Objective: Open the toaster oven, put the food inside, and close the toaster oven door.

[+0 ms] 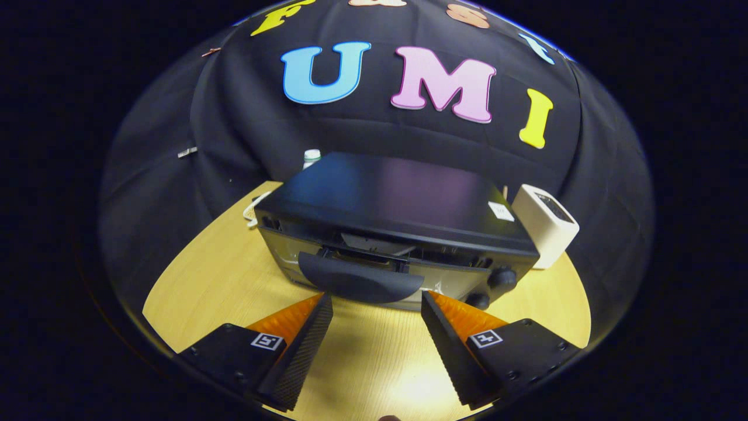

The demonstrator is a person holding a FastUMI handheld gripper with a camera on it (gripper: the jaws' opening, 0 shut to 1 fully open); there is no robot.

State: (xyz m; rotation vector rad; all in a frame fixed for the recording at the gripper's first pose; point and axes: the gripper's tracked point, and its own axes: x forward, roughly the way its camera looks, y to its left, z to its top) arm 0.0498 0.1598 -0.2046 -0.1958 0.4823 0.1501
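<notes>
Table (222, 263): a round, light wood top that carries everything else; its bare surface spreads toward the fingers at 6 o'clock.
Oven (397, 234): a black toaster oven at the middle of the table, seen from above and in front. Its flat top reflects a faint purple sheen. It sits just ahead of the fingers, at 12 o'clock from them.
Door (327, 257): the front of the oven, with a narrow gap showing along its upper edge; whether it is slightly ajar or fully closed cannot be told.
Handle (359, 282): a wide, dark, curved grip on the door, lying between the two fingertips and just beyond them, with no contact visible.
Gripper (377, 304): two fingers set wide apart, holding nothing, their tips aimed at the oven front on either side of the handle.
White box (546, 225): a small white block-shaped device at 2 o'clock from the oven, just beside its right rear corner.
Knobs (501, 279): two dark round dials at the oven's right front corner, one above the other, close to the right fingertip.
Cord (252, 211): a pale cable at 10 o'clock, by the oven's left rear corner.
Bottle cap (312, 156): a white top peeking up behind the oven at 11 o'clock.
</notes>
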